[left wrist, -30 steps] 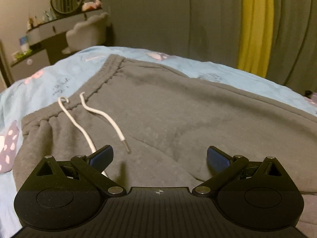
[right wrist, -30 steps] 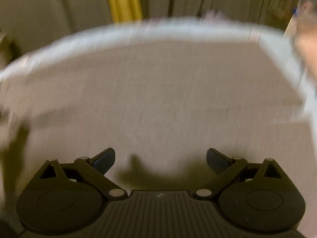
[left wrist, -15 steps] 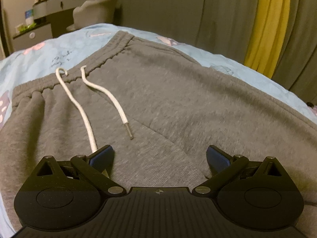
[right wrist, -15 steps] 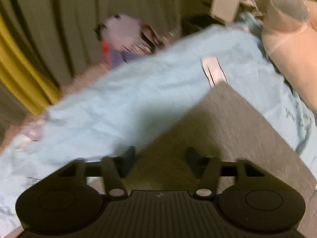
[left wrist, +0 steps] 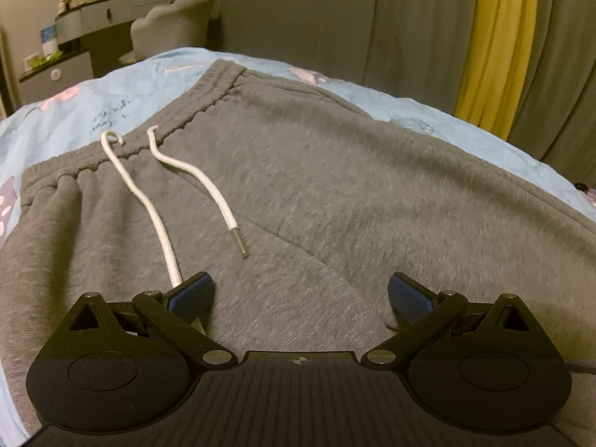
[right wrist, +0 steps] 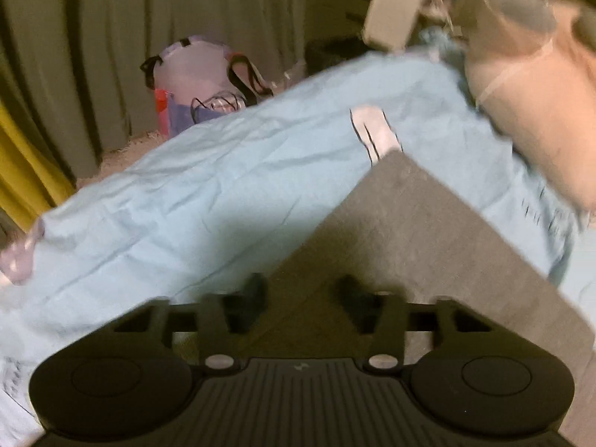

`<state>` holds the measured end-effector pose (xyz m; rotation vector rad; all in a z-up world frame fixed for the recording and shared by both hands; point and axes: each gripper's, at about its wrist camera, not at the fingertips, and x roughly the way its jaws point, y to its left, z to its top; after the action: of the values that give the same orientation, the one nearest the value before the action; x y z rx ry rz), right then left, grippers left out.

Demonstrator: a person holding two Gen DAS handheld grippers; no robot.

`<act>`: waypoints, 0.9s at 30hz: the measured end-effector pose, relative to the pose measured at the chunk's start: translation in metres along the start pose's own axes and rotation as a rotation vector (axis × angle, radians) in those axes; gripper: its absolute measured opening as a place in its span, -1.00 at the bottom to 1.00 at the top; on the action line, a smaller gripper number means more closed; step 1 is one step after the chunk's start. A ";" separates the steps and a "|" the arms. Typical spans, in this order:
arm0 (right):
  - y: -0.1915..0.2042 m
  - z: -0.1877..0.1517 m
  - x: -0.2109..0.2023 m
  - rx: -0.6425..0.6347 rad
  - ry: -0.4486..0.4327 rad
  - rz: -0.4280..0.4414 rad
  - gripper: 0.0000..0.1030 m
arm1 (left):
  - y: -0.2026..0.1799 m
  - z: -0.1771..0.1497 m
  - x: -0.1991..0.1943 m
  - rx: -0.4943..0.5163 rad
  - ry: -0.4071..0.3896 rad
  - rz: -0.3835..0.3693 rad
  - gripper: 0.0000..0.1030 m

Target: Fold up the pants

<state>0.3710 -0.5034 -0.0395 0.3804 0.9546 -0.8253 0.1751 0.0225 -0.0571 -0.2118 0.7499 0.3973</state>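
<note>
we take the grey pants (left wrist: pixel 335 193) as our landmark: they lie spread flat on the blue bedsheet (left wrist: pixel 74 111). nearest us in the left wrist view, our left gripper (left wrist: pixel 300 292) hangs low over the upper front of the pants with its blue-padded fingers (left wrist: pixel 192 292) spread wide, holding nothing. one white drawstring (left wrist: pixel 149 205) runs up from beside the left pad to the waistband (left wrist: pixel 156 132); its other end stops on the cloth just ahead of us. past the far side of the pants we see grey and yellow curtains (left wrist: pixel 491 37), and beyond the waistband a vanity with a round mirror (left wrist: pixel 85 11). in the blurred right wrist view, our right gripper (right wrist: pixel 300 292) sits over a leg end of the pants (right wrist: pixel 409 231), fingers partly drawn in with a gap between them and no cloth pinched that we can see. beyond that leg end the sheet carries on, then a pale bag (right wrist: pixel 197 70) stands on the floor by the curtains.
</note>
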 end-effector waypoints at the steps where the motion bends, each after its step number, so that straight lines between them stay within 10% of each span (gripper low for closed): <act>1: -0.001 0.000 -0.004 -0.019 -0.012 0.014 -0.84 | 0.000 0.001 0.001 -0.002 -0.003 0.000 1.00; 7: -0.064 -0.005 -0.087 -0.050 -0.185 0.258 -0.89 | 0.004 0.009 0.002 -0.042 -0.015 -0.032 1.00; 12: -0.182 -0.081 -0.180 0.047 -0.353 0.433 -0.89 | 0.025 0.021 -0.016 -0.147 -0.149 -0.132 1.00; 19: -0.293 -0.231 -0.137 0.089 -0.165 0.219 -1.00 | 0.051 0.057 -0.009 -0.231 -0.097 -0.352 1.00; 23: -0.332 -0.244 -0.108 0.248 -0.108 0.331 -0.97 | 0.062 0.090 0.030 -0.290 -0.012 -0.384 1.00; 25: -0.337 -0.238 -0.106 0.287 -0.130 0.374 -0.79 | 0.062 0.112 0.047 -0.291 0.024 -0.348 1.00; 27: -0.336 -0.237 -0.098 0.306 -0.112 0.416 0.03 | 0.057 0.132 0.065 -0.291 0.085 -0.348 1.00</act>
<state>-0.0498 -0.5284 -0.0659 0.7609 0.6131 -0.6015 0.2759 0.1346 -0.0106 -0.6271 0.7204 0.1644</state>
